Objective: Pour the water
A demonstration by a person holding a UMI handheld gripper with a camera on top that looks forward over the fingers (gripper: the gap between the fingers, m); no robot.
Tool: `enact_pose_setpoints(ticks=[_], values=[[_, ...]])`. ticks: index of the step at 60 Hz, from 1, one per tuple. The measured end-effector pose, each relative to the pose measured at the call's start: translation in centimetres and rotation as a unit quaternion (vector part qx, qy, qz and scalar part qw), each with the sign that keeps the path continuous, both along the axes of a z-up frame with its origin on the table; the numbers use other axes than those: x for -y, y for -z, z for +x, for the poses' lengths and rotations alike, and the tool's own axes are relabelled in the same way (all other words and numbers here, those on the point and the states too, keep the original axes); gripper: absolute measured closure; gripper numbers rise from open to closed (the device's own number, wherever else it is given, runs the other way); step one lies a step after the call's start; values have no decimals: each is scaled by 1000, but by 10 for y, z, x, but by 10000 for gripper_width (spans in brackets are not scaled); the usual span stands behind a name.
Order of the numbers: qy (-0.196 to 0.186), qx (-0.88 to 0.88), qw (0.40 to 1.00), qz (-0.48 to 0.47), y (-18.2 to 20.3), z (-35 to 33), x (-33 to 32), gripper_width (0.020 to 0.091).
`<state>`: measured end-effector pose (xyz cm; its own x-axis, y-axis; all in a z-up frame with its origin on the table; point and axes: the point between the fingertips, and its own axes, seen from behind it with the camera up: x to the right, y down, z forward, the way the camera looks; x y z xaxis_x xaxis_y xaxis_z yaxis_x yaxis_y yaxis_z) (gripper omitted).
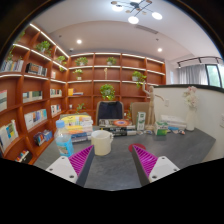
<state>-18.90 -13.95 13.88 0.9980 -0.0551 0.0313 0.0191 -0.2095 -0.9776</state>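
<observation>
1. Gripper view shows the gripper (101,160) low over a grey table (180,150), its two fingers spread wide apart with nothing between them; the pink pads (137,160) face each other across bare table.

2. Just ahead of the fingers, a little to the left of the gap, stands a white cup (102,142). It rests on the table by itself, and no finger touches it.

3. Left of the cup stands a clear plastic bottle (65,140), likely the water source for the pouring. It is upright and apart from the cup.

4. My judgement: the task is at its start, in the approach step. Nothing is held yet, so the next move calls for steering the open fingers to the bottle, closing on its body, then lifting and tilting it over the cup.

5. Beyond the cup, small boxes and other items (122,125) lie near the far end of the table; I cannot identify them.

6. Farther back, lit bookshelves (110,72) with books and plants cover the walls.

7. No brand, label or writing is readable on anything.
</observation>
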Motion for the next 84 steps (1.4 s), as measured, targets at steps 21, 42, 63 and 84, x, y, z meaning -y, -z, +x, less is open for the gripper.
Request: enact_pose_setpoints(ticks=[21, 42, 63, 84], values=[[-110, -17, 993, -43, 83, -171, -30, 336], [-109, -53, 993, -13, 63, -203, -107, 354], [-84, -21, 996, -3, 64, -189, -123, 756], [-74, -64, 995, -16, 64, -183, -129, 788]])
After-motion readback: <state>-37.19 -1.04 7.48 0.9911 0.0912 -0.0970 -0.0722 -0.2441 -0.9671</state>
